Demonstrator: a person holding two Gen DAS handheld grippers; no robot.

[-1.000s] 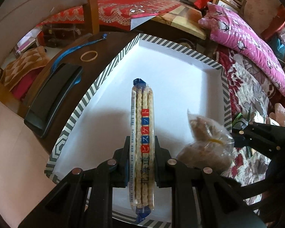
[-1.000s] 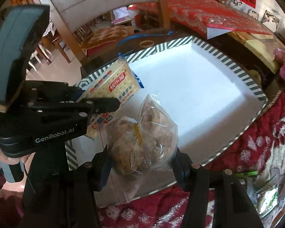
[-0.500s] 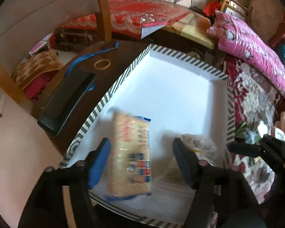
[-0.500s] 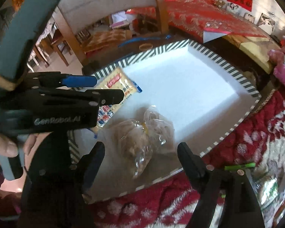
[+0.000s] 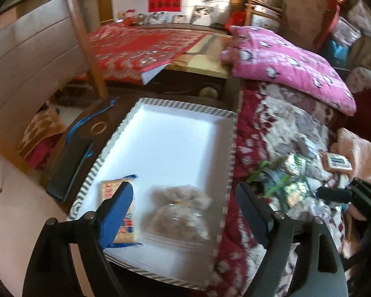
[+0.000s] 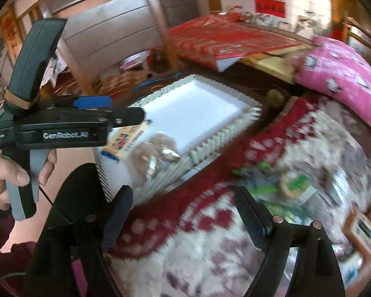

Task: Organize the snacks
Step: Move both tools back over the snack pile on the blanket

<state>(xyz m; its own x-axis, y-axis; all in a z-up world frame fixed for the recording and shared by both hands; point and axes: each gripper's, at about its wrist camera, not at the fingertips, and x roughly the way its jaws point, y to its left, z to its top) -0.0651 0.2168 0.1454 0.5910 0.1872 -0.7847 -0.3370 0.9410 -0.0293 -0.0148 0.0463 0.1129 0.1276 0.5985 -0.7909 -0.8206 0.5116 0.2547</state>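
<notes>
A white tray with a striped rim [image 5: 231, 153] [image 6: 225, 133] holds a yellow cracker packet [image 5: 107, 190] [image 6: 126, 138] at its near left and a clear bag of brown snacks [image 5: 180, 210] [image 6: 158, 148] beside it. My left gripper [image 5: 183, 203] is open and empty, above the tray's near end. My right gripper [image 6: 183, 208] is open and empty over the red patterned blanket [image 6: 197, 235], right of the tray. Several loose snack packets, green and white [image 5: 294, 168] [image 6: 296, 185], lie on the blanket.
A black flat case [image 5: 69, 165], a rubber band [image 5: 98, 126] and a blue strap [image 5: 86, 121] lie on the dark table left of the tray. A pink pillow [image 5: 291, 74] lies at the back right. A wooden chair [image 5: 86, 37] stands behind the table.
Both grippers opened and let go of the cracker packet and the snack bag in the tray. Both then pulled back, and the right one swung right over the blanket.
</notes>
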